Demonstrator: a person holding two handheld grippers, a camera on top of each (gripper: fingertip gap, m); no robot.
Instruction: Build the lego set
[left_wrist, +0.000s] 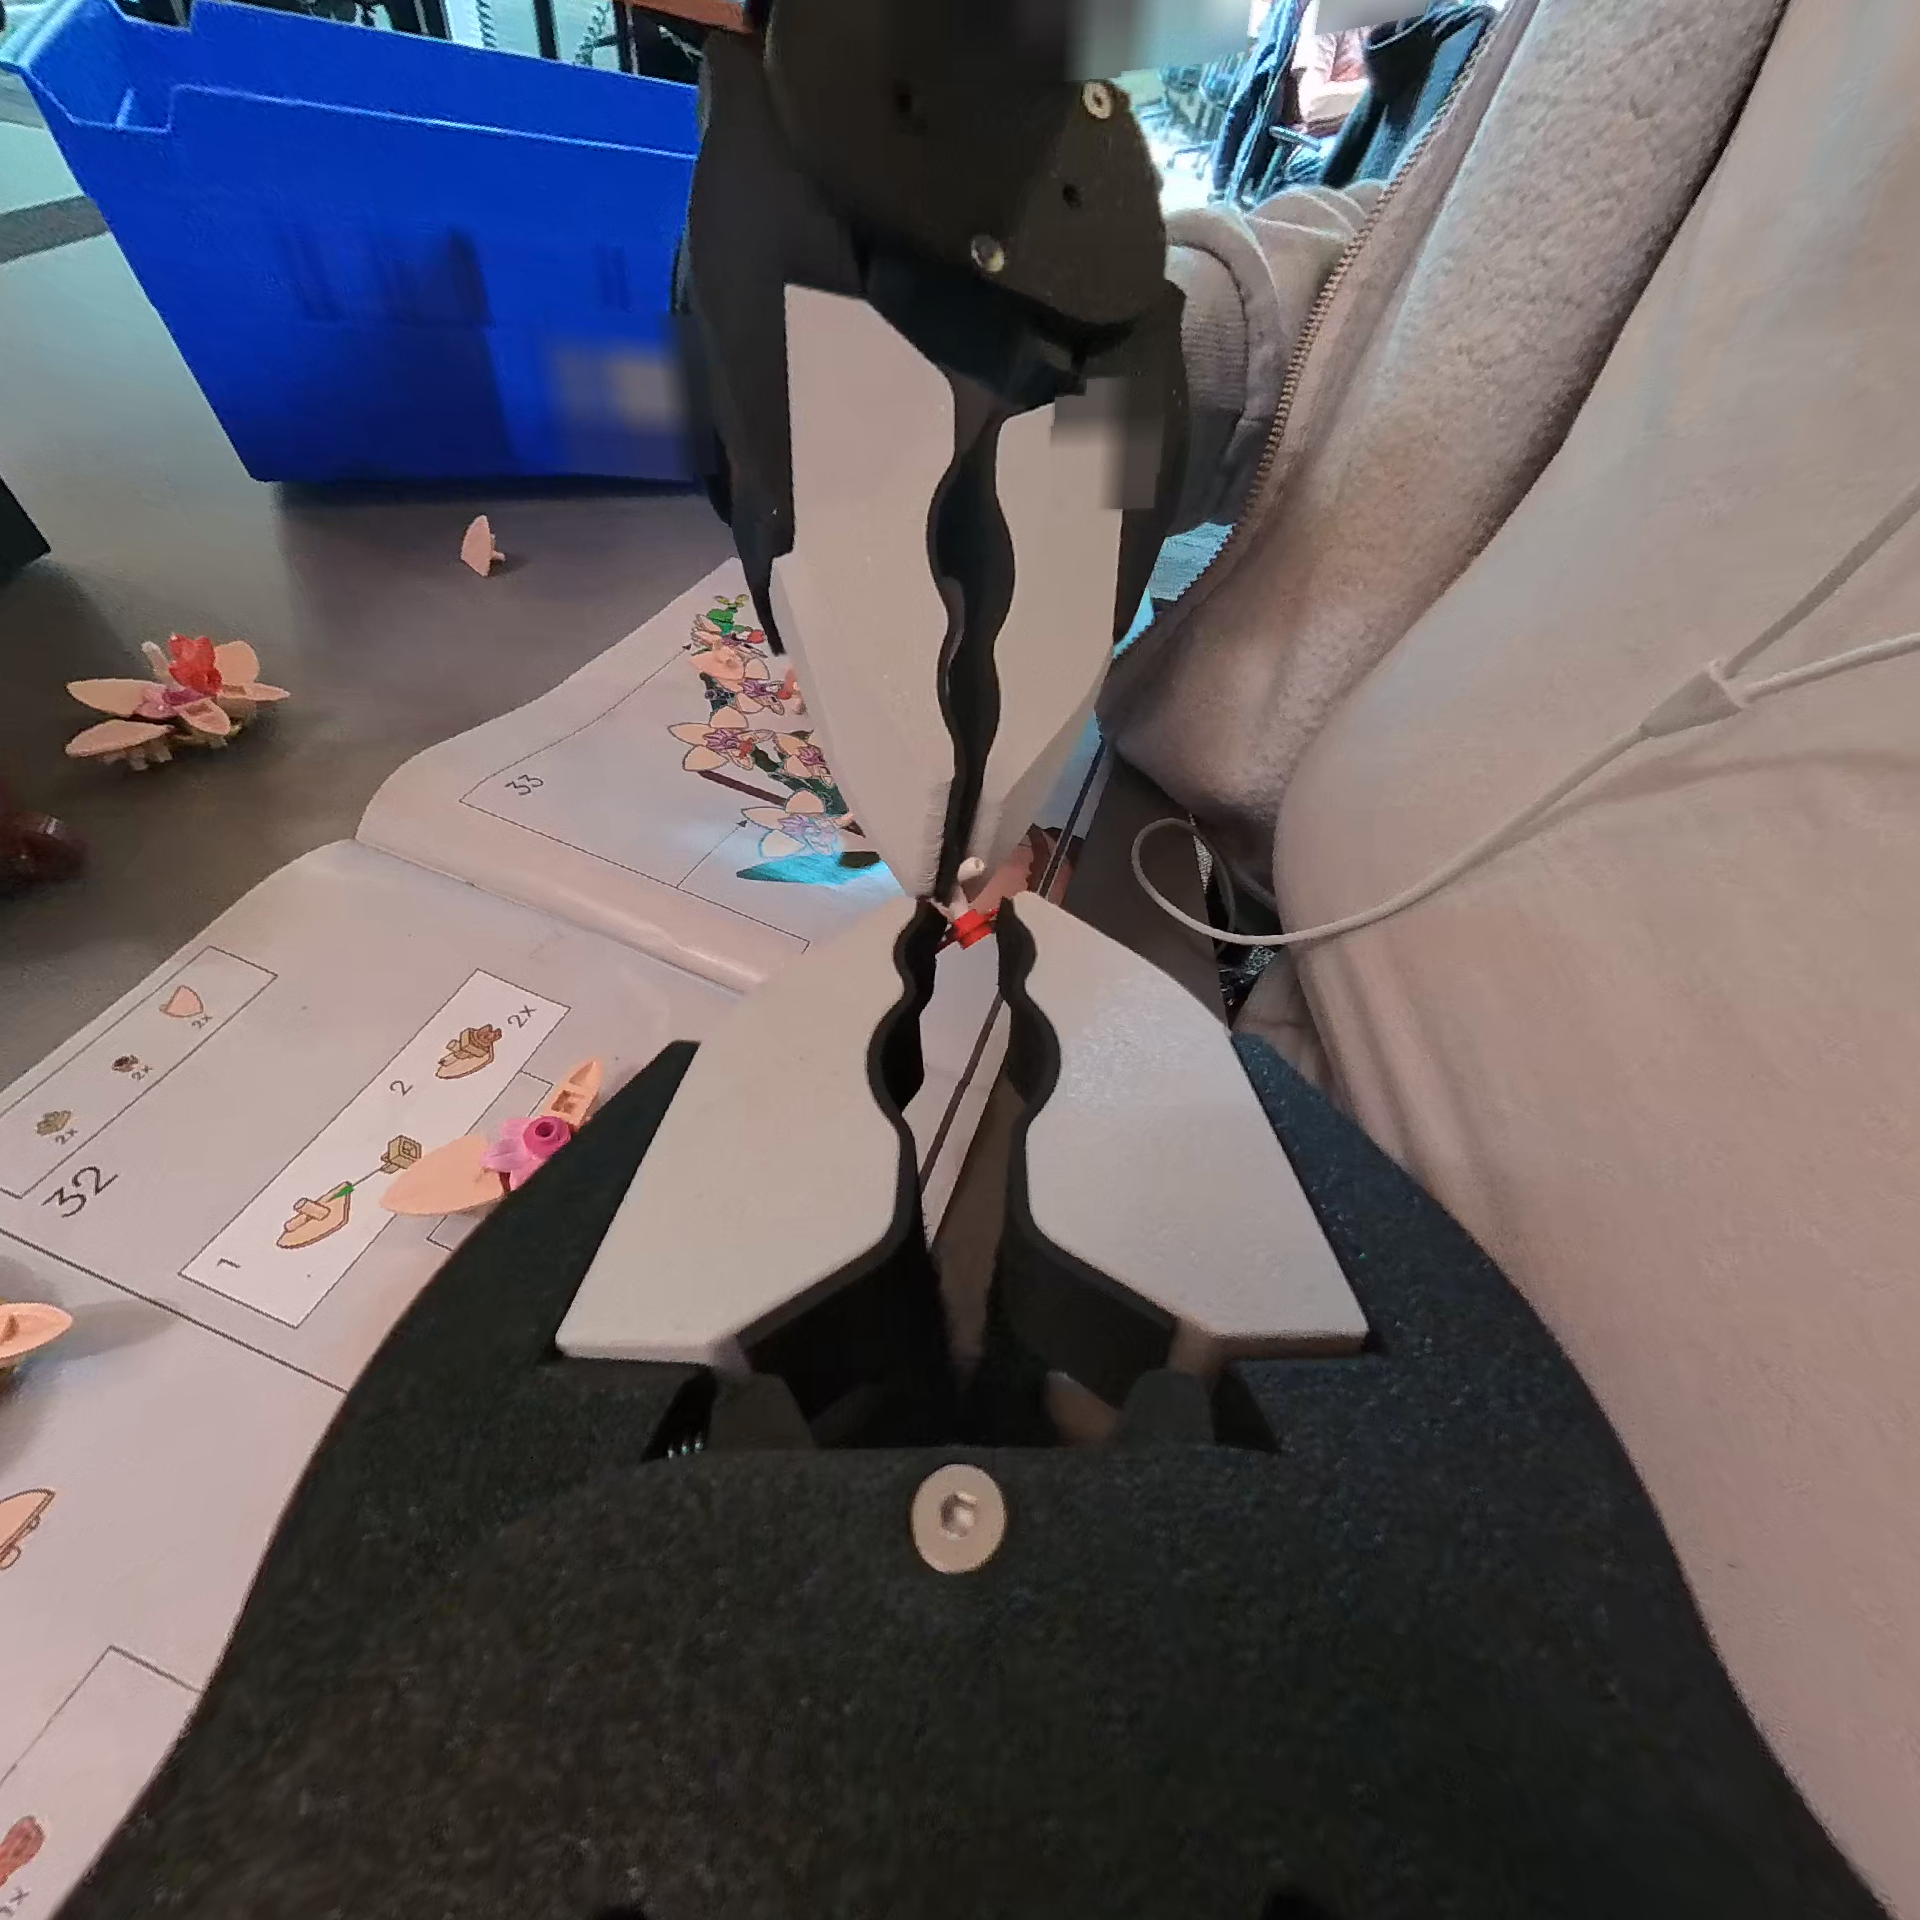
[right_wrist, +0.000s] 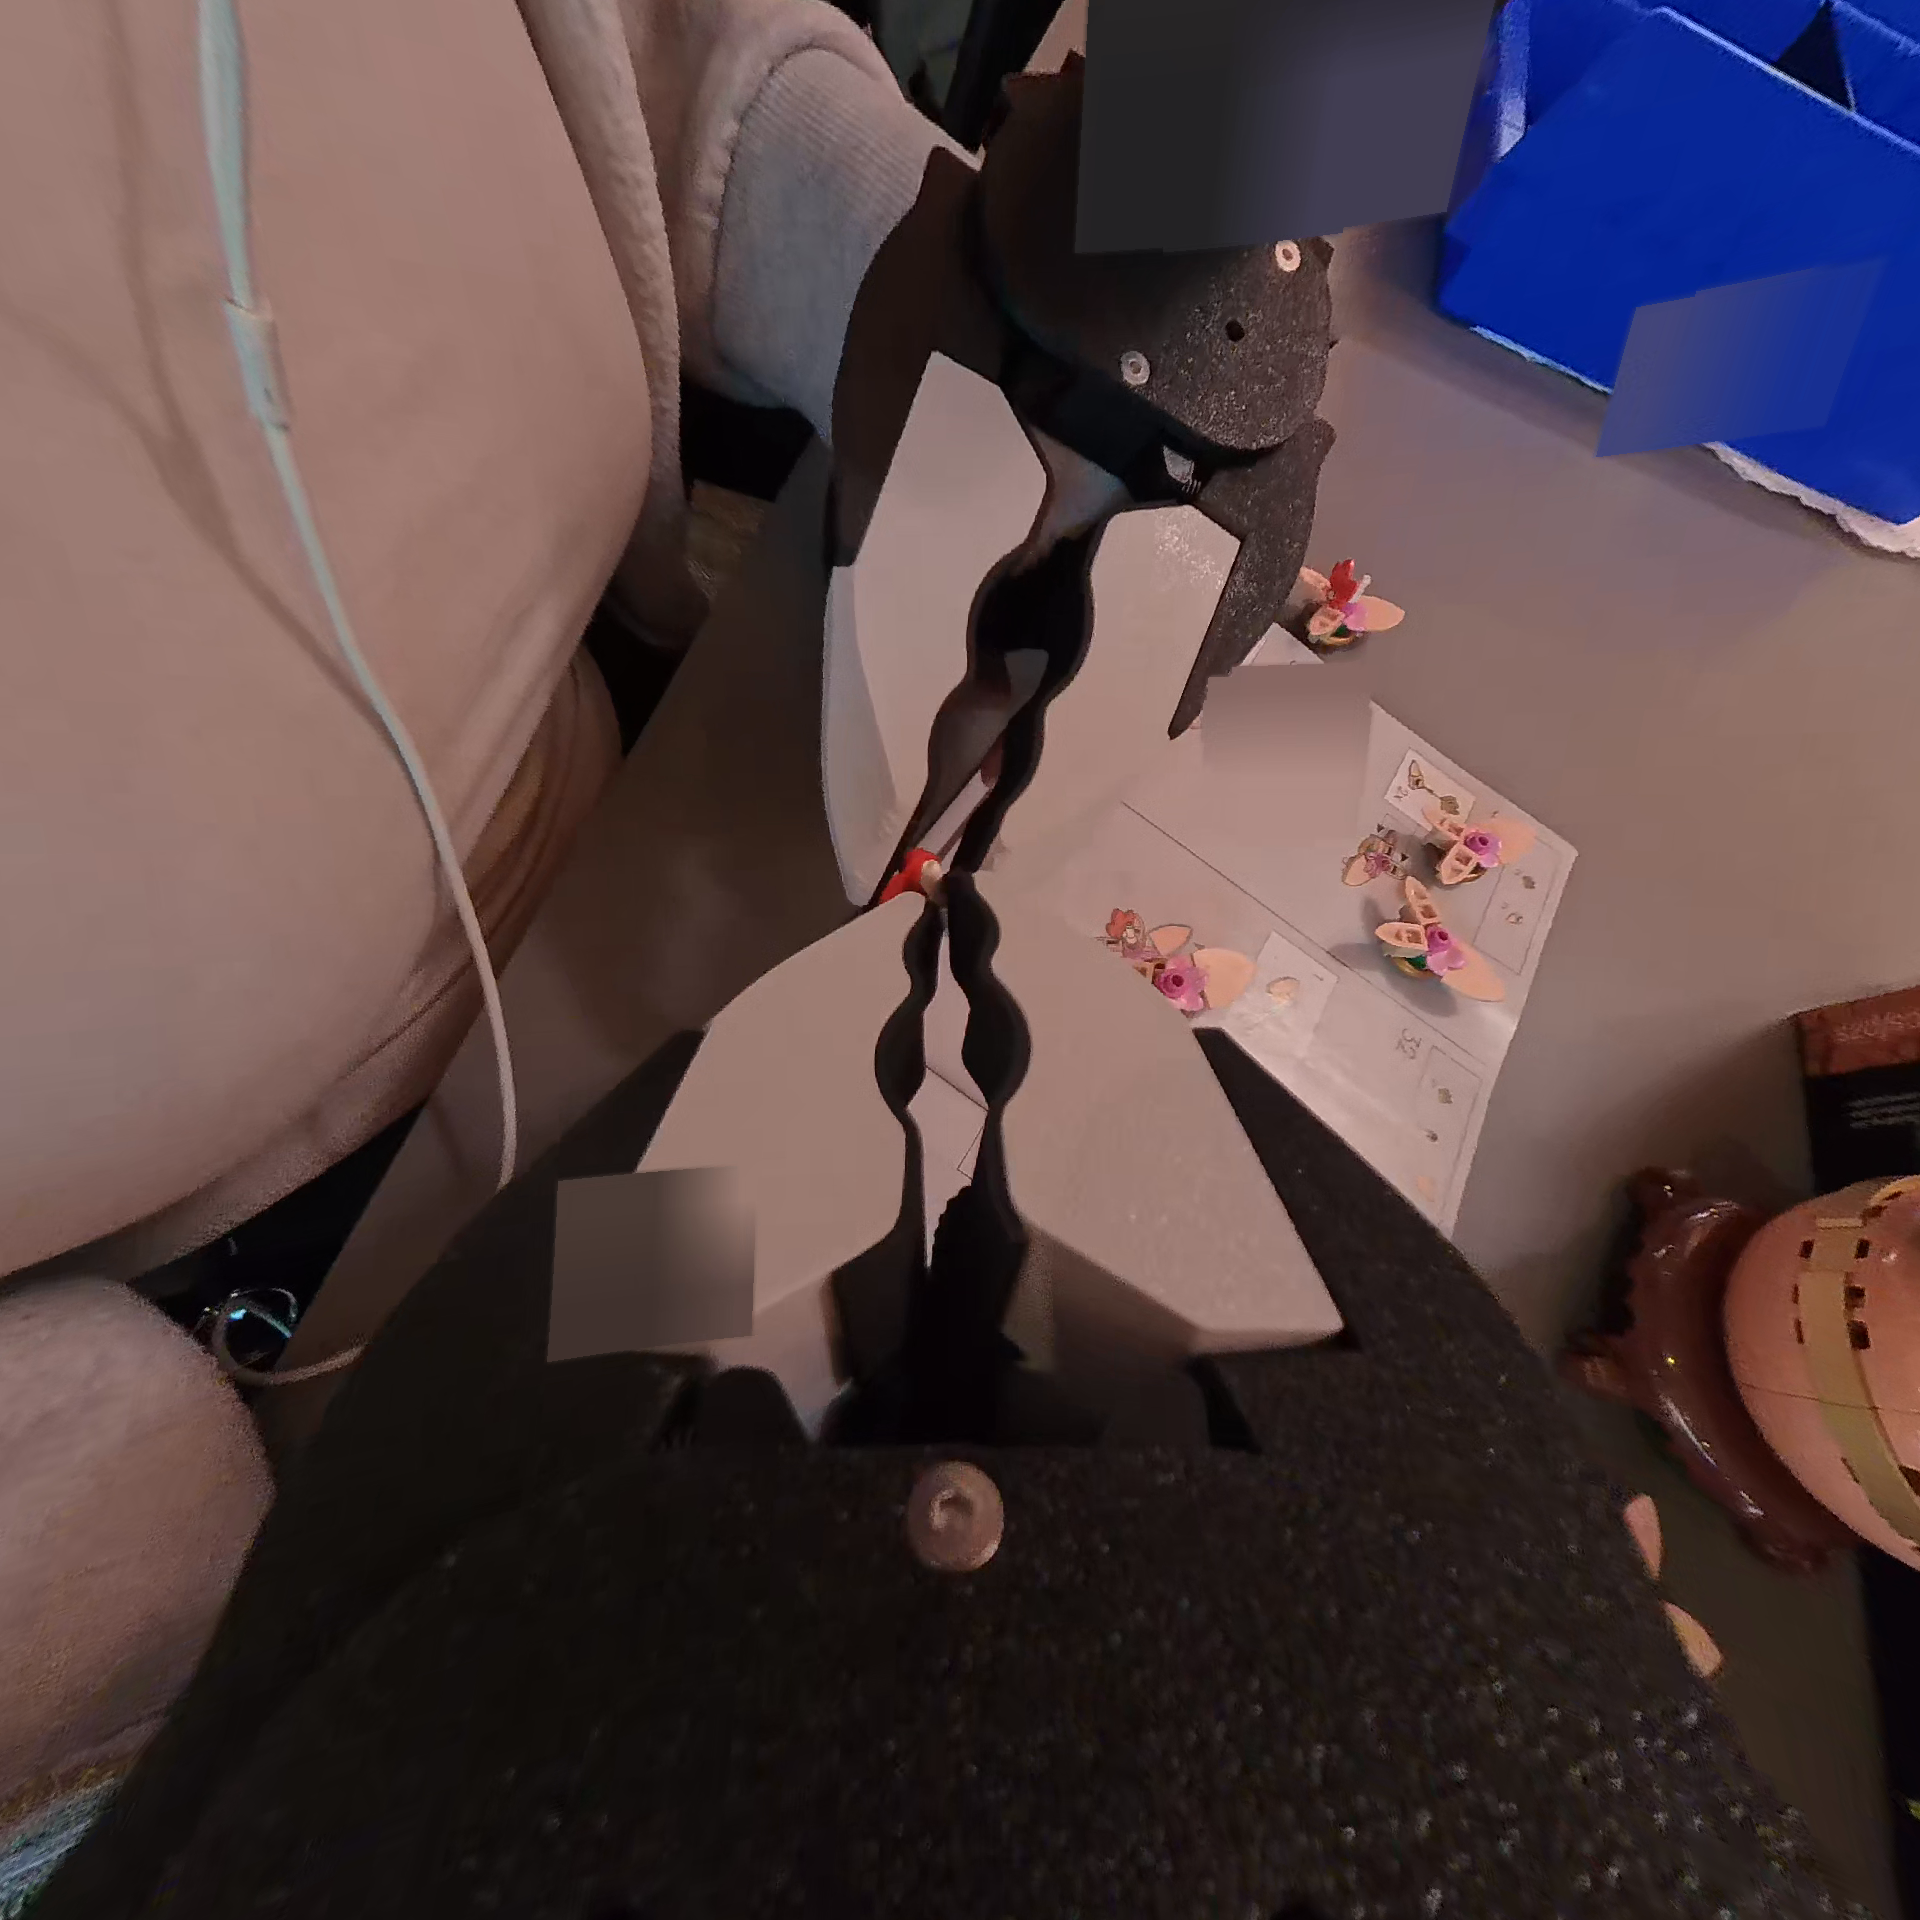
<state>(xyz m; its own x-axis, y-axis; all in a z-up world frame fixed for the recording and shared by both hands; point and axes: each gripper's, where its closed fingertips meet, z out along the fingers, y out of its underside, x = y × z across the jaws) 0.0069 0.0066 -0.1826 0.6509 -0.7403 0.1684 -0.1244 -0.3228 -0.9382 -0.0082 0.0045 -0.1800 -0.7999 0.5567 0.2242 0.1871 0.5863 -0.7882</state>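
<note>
My two grippers meet tip to tip above the table's near edge, close to the person's beige hoodie. In the left wrist view my left gripper (left_wrist: 961, 920) is shut on a small red lego piece (left_wrist: 971, 928). My right gripper (left_wrist: 954, 871) comes down from above, shut on a tiny white piece (left_wrist: 972, 864) that touches the red one. In the right wrist view my right gripper (right_wrist: 940, 896) pinches the white piece (right_wrist: 936, 880), and the left gripper (right_wrist: 920, 854) holds the red piece (right_wrist: 914, 863) opposite it.
The open instruction booklet (left_wrist: 436, 935) lies on the grey table with pink-and-tan flower assemblies (right_wrist: 1439, 951) and loose petals (left_wrist: 447, 1184) on it. A finished flower (left_wrist: 182, 696) lies at the left. A blue bin (left_wrist: 395, 291) stands behind. A tan pot on a brown base (right_wrist: 1808, 1382) stands at the right. The tips of both grippers are at nearly the same place.
</note>
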